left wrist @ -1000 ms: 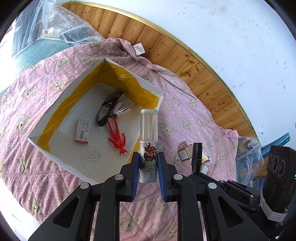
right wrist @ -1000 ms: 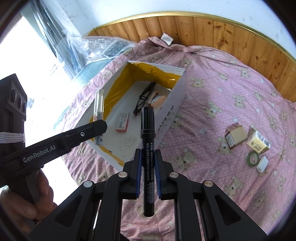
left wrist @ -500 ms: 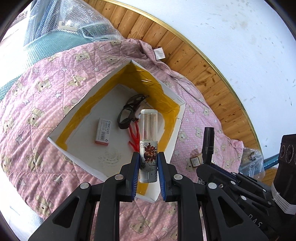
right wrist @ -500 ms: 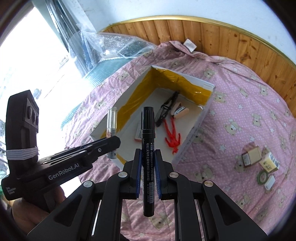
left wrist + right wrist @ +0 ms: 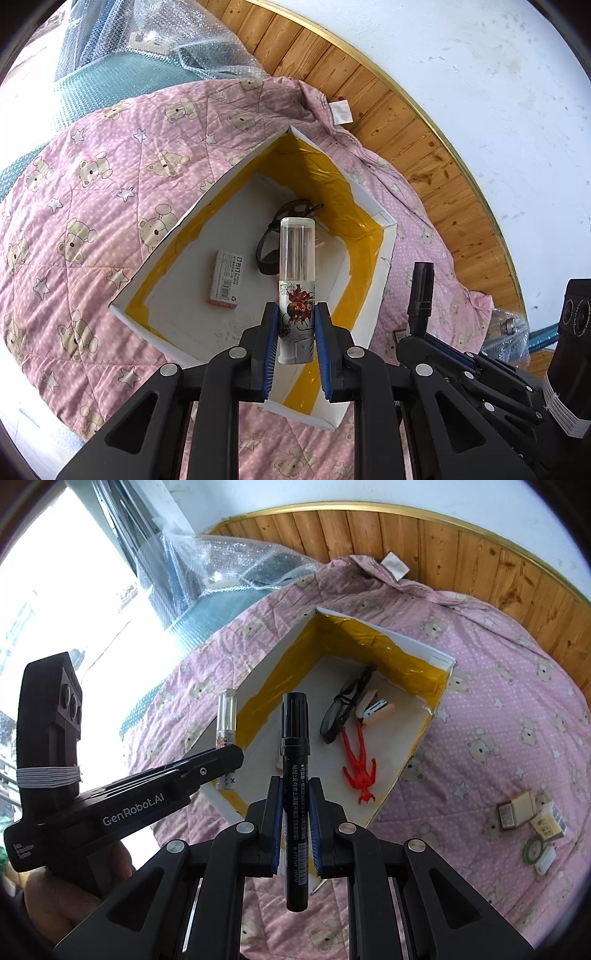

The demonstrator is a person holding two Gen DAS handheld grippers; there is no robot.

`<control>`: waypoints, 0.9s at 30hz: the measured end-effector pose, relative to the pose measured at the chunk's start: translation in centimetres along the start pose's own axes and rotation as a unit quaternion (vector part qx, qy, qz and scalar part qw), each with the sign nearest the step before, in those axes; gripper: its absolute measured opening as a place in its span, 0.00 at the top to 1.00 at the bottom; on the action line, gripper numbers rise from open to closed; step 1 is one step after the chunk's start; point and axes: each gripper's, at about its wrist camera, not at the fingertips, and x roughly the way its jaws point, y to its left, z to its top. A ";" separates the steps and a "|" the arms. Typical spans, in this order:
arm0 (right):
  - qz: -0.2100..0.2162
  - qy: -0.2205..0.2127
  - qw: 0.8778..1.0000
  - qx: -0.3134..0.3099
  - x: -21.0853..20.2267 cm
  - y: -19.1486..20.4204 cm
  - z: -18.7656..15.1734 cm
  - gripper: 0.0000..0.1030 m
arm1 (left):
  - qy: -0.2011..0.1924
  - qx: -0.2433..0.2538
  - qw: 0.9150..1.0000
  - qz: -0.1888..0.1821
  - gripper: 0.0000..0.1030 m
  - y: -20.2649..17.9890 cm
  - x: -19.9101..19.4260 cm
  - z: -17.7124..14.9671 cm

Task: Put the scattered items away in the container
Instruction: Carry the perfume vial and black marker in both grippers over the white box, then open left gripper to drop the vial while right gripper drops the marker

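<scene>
Left wrist view: the left tool (image 5: 295, 332) pinches a clear tube (image 5: 297, 280) upright between its blue pads, held above the open white box (image 5: 384, 258) on the pink bear-print quilt (image 5: 92, 192). Inside the box lie dark glasses (image 5: 280, 236) and a small printed carton (image 5: 227, 282).

Right wrist view: the right tool (image 5: 295, 827) clamps a black marker (image 5: 294, 746) upright over the box's near corner. A red figure (image 5: 358, 768) and stapler (image 5: 375, 709) lie inside; small boxes (image 5: 517, 810) sit on the quilt, well apart.
</scene>
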 end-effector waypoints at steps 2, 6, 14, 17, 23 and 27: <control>0.002 0.004 1.000 0.001 0.6 -0.1 0.3 0.86 | 0.002 -0.001 1.000 0.004 0.80 0.2 0.4 0.4; 0.005 0.010 1.000 0.002 1.7 -0.1 0.8 0.86 | 0.005 -0.008 1.000 0.017 0.80 1.2 1.1 1.4; 0.012 0.027 1.000 0.003 4.1 -0.3 1.8 0.86 | 0.025 -0.023 0.999 0.030 0.80 3.1 3.0 2.3; 0.015 0.034 0.999 0.004 5.1 -0.3 2.0 0.86 | 0.032 -0.024 0.999 0.032 0.80 3.2 3.5 2.3; 0.016 0.055 0.998 0.007 6.9 -0.9 1.9 0.83 | 0.061 -0.045 0.996 0.045 0.77 4.2 4.9 1.7; 0.015 0.062 0.998 0.023 7.6 -1.8 1.6 0.71 | 0.074 -0.081 0.993 0.053 0.53 5.6 5.4 1.3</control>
